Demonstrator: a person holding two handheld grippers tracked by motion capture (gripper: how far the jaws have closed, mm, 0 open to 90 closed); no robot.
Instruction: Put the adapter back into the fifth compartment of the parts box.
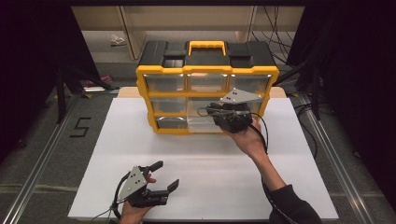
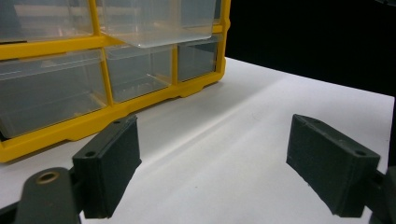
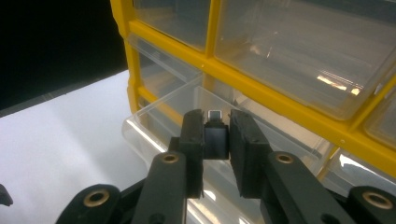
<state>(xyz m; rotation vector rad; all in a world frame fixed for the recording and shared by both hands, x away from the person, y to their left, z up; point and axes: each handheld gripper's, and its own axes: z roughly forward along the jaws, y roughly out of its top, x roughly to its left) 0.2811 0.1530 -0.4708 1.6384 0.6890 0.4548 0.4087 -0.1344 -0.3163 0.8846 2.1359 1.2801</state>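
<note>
Right gripper view: right gripper [image 3: 217,140] has its two black jaws closed narrow on a small black block with a silver metal tip [image 3: 215,133], possibly a USB-type adapter; too small to be sure. Block sits upright between the pads, silver end pointing away from the hand. Held directly over the pulled-out clear plastic drawer [image 3: 163,116] of the yellow-framed black-topped parts organiser [image 3: 280,88]. Judgement: drawer stands open so the block can be dropped in; gripper is poised above its cavity for that release.

High view: organiser [image 1: 205,70] stands upright at the far side of the white table board [image 1: 187,158], drawer fronts facing the person. Right gripper [image 1: 229,116] is up against the middle and lower rows, right of centre, with the drawer [image 1: 201,123] projecting towards the person. Left gripper [image 1: 161,179] rests low near the front edge of the board, well apart from the organiser.

Left gripper view: left gripper [image 2: 210,172] has its jaws spread wide, nothing between them, only bare white board [image 2: 261,102]. It is aimed towards the organiser's [image 2: 56,46] lower drawers but not touching. Judgement: parked out of the way, ready to push the drawer shut or steady the case once the block is in.

Risk, as a guess: a release too near the drawer's front lip could tip the block out onto the board.
</note>
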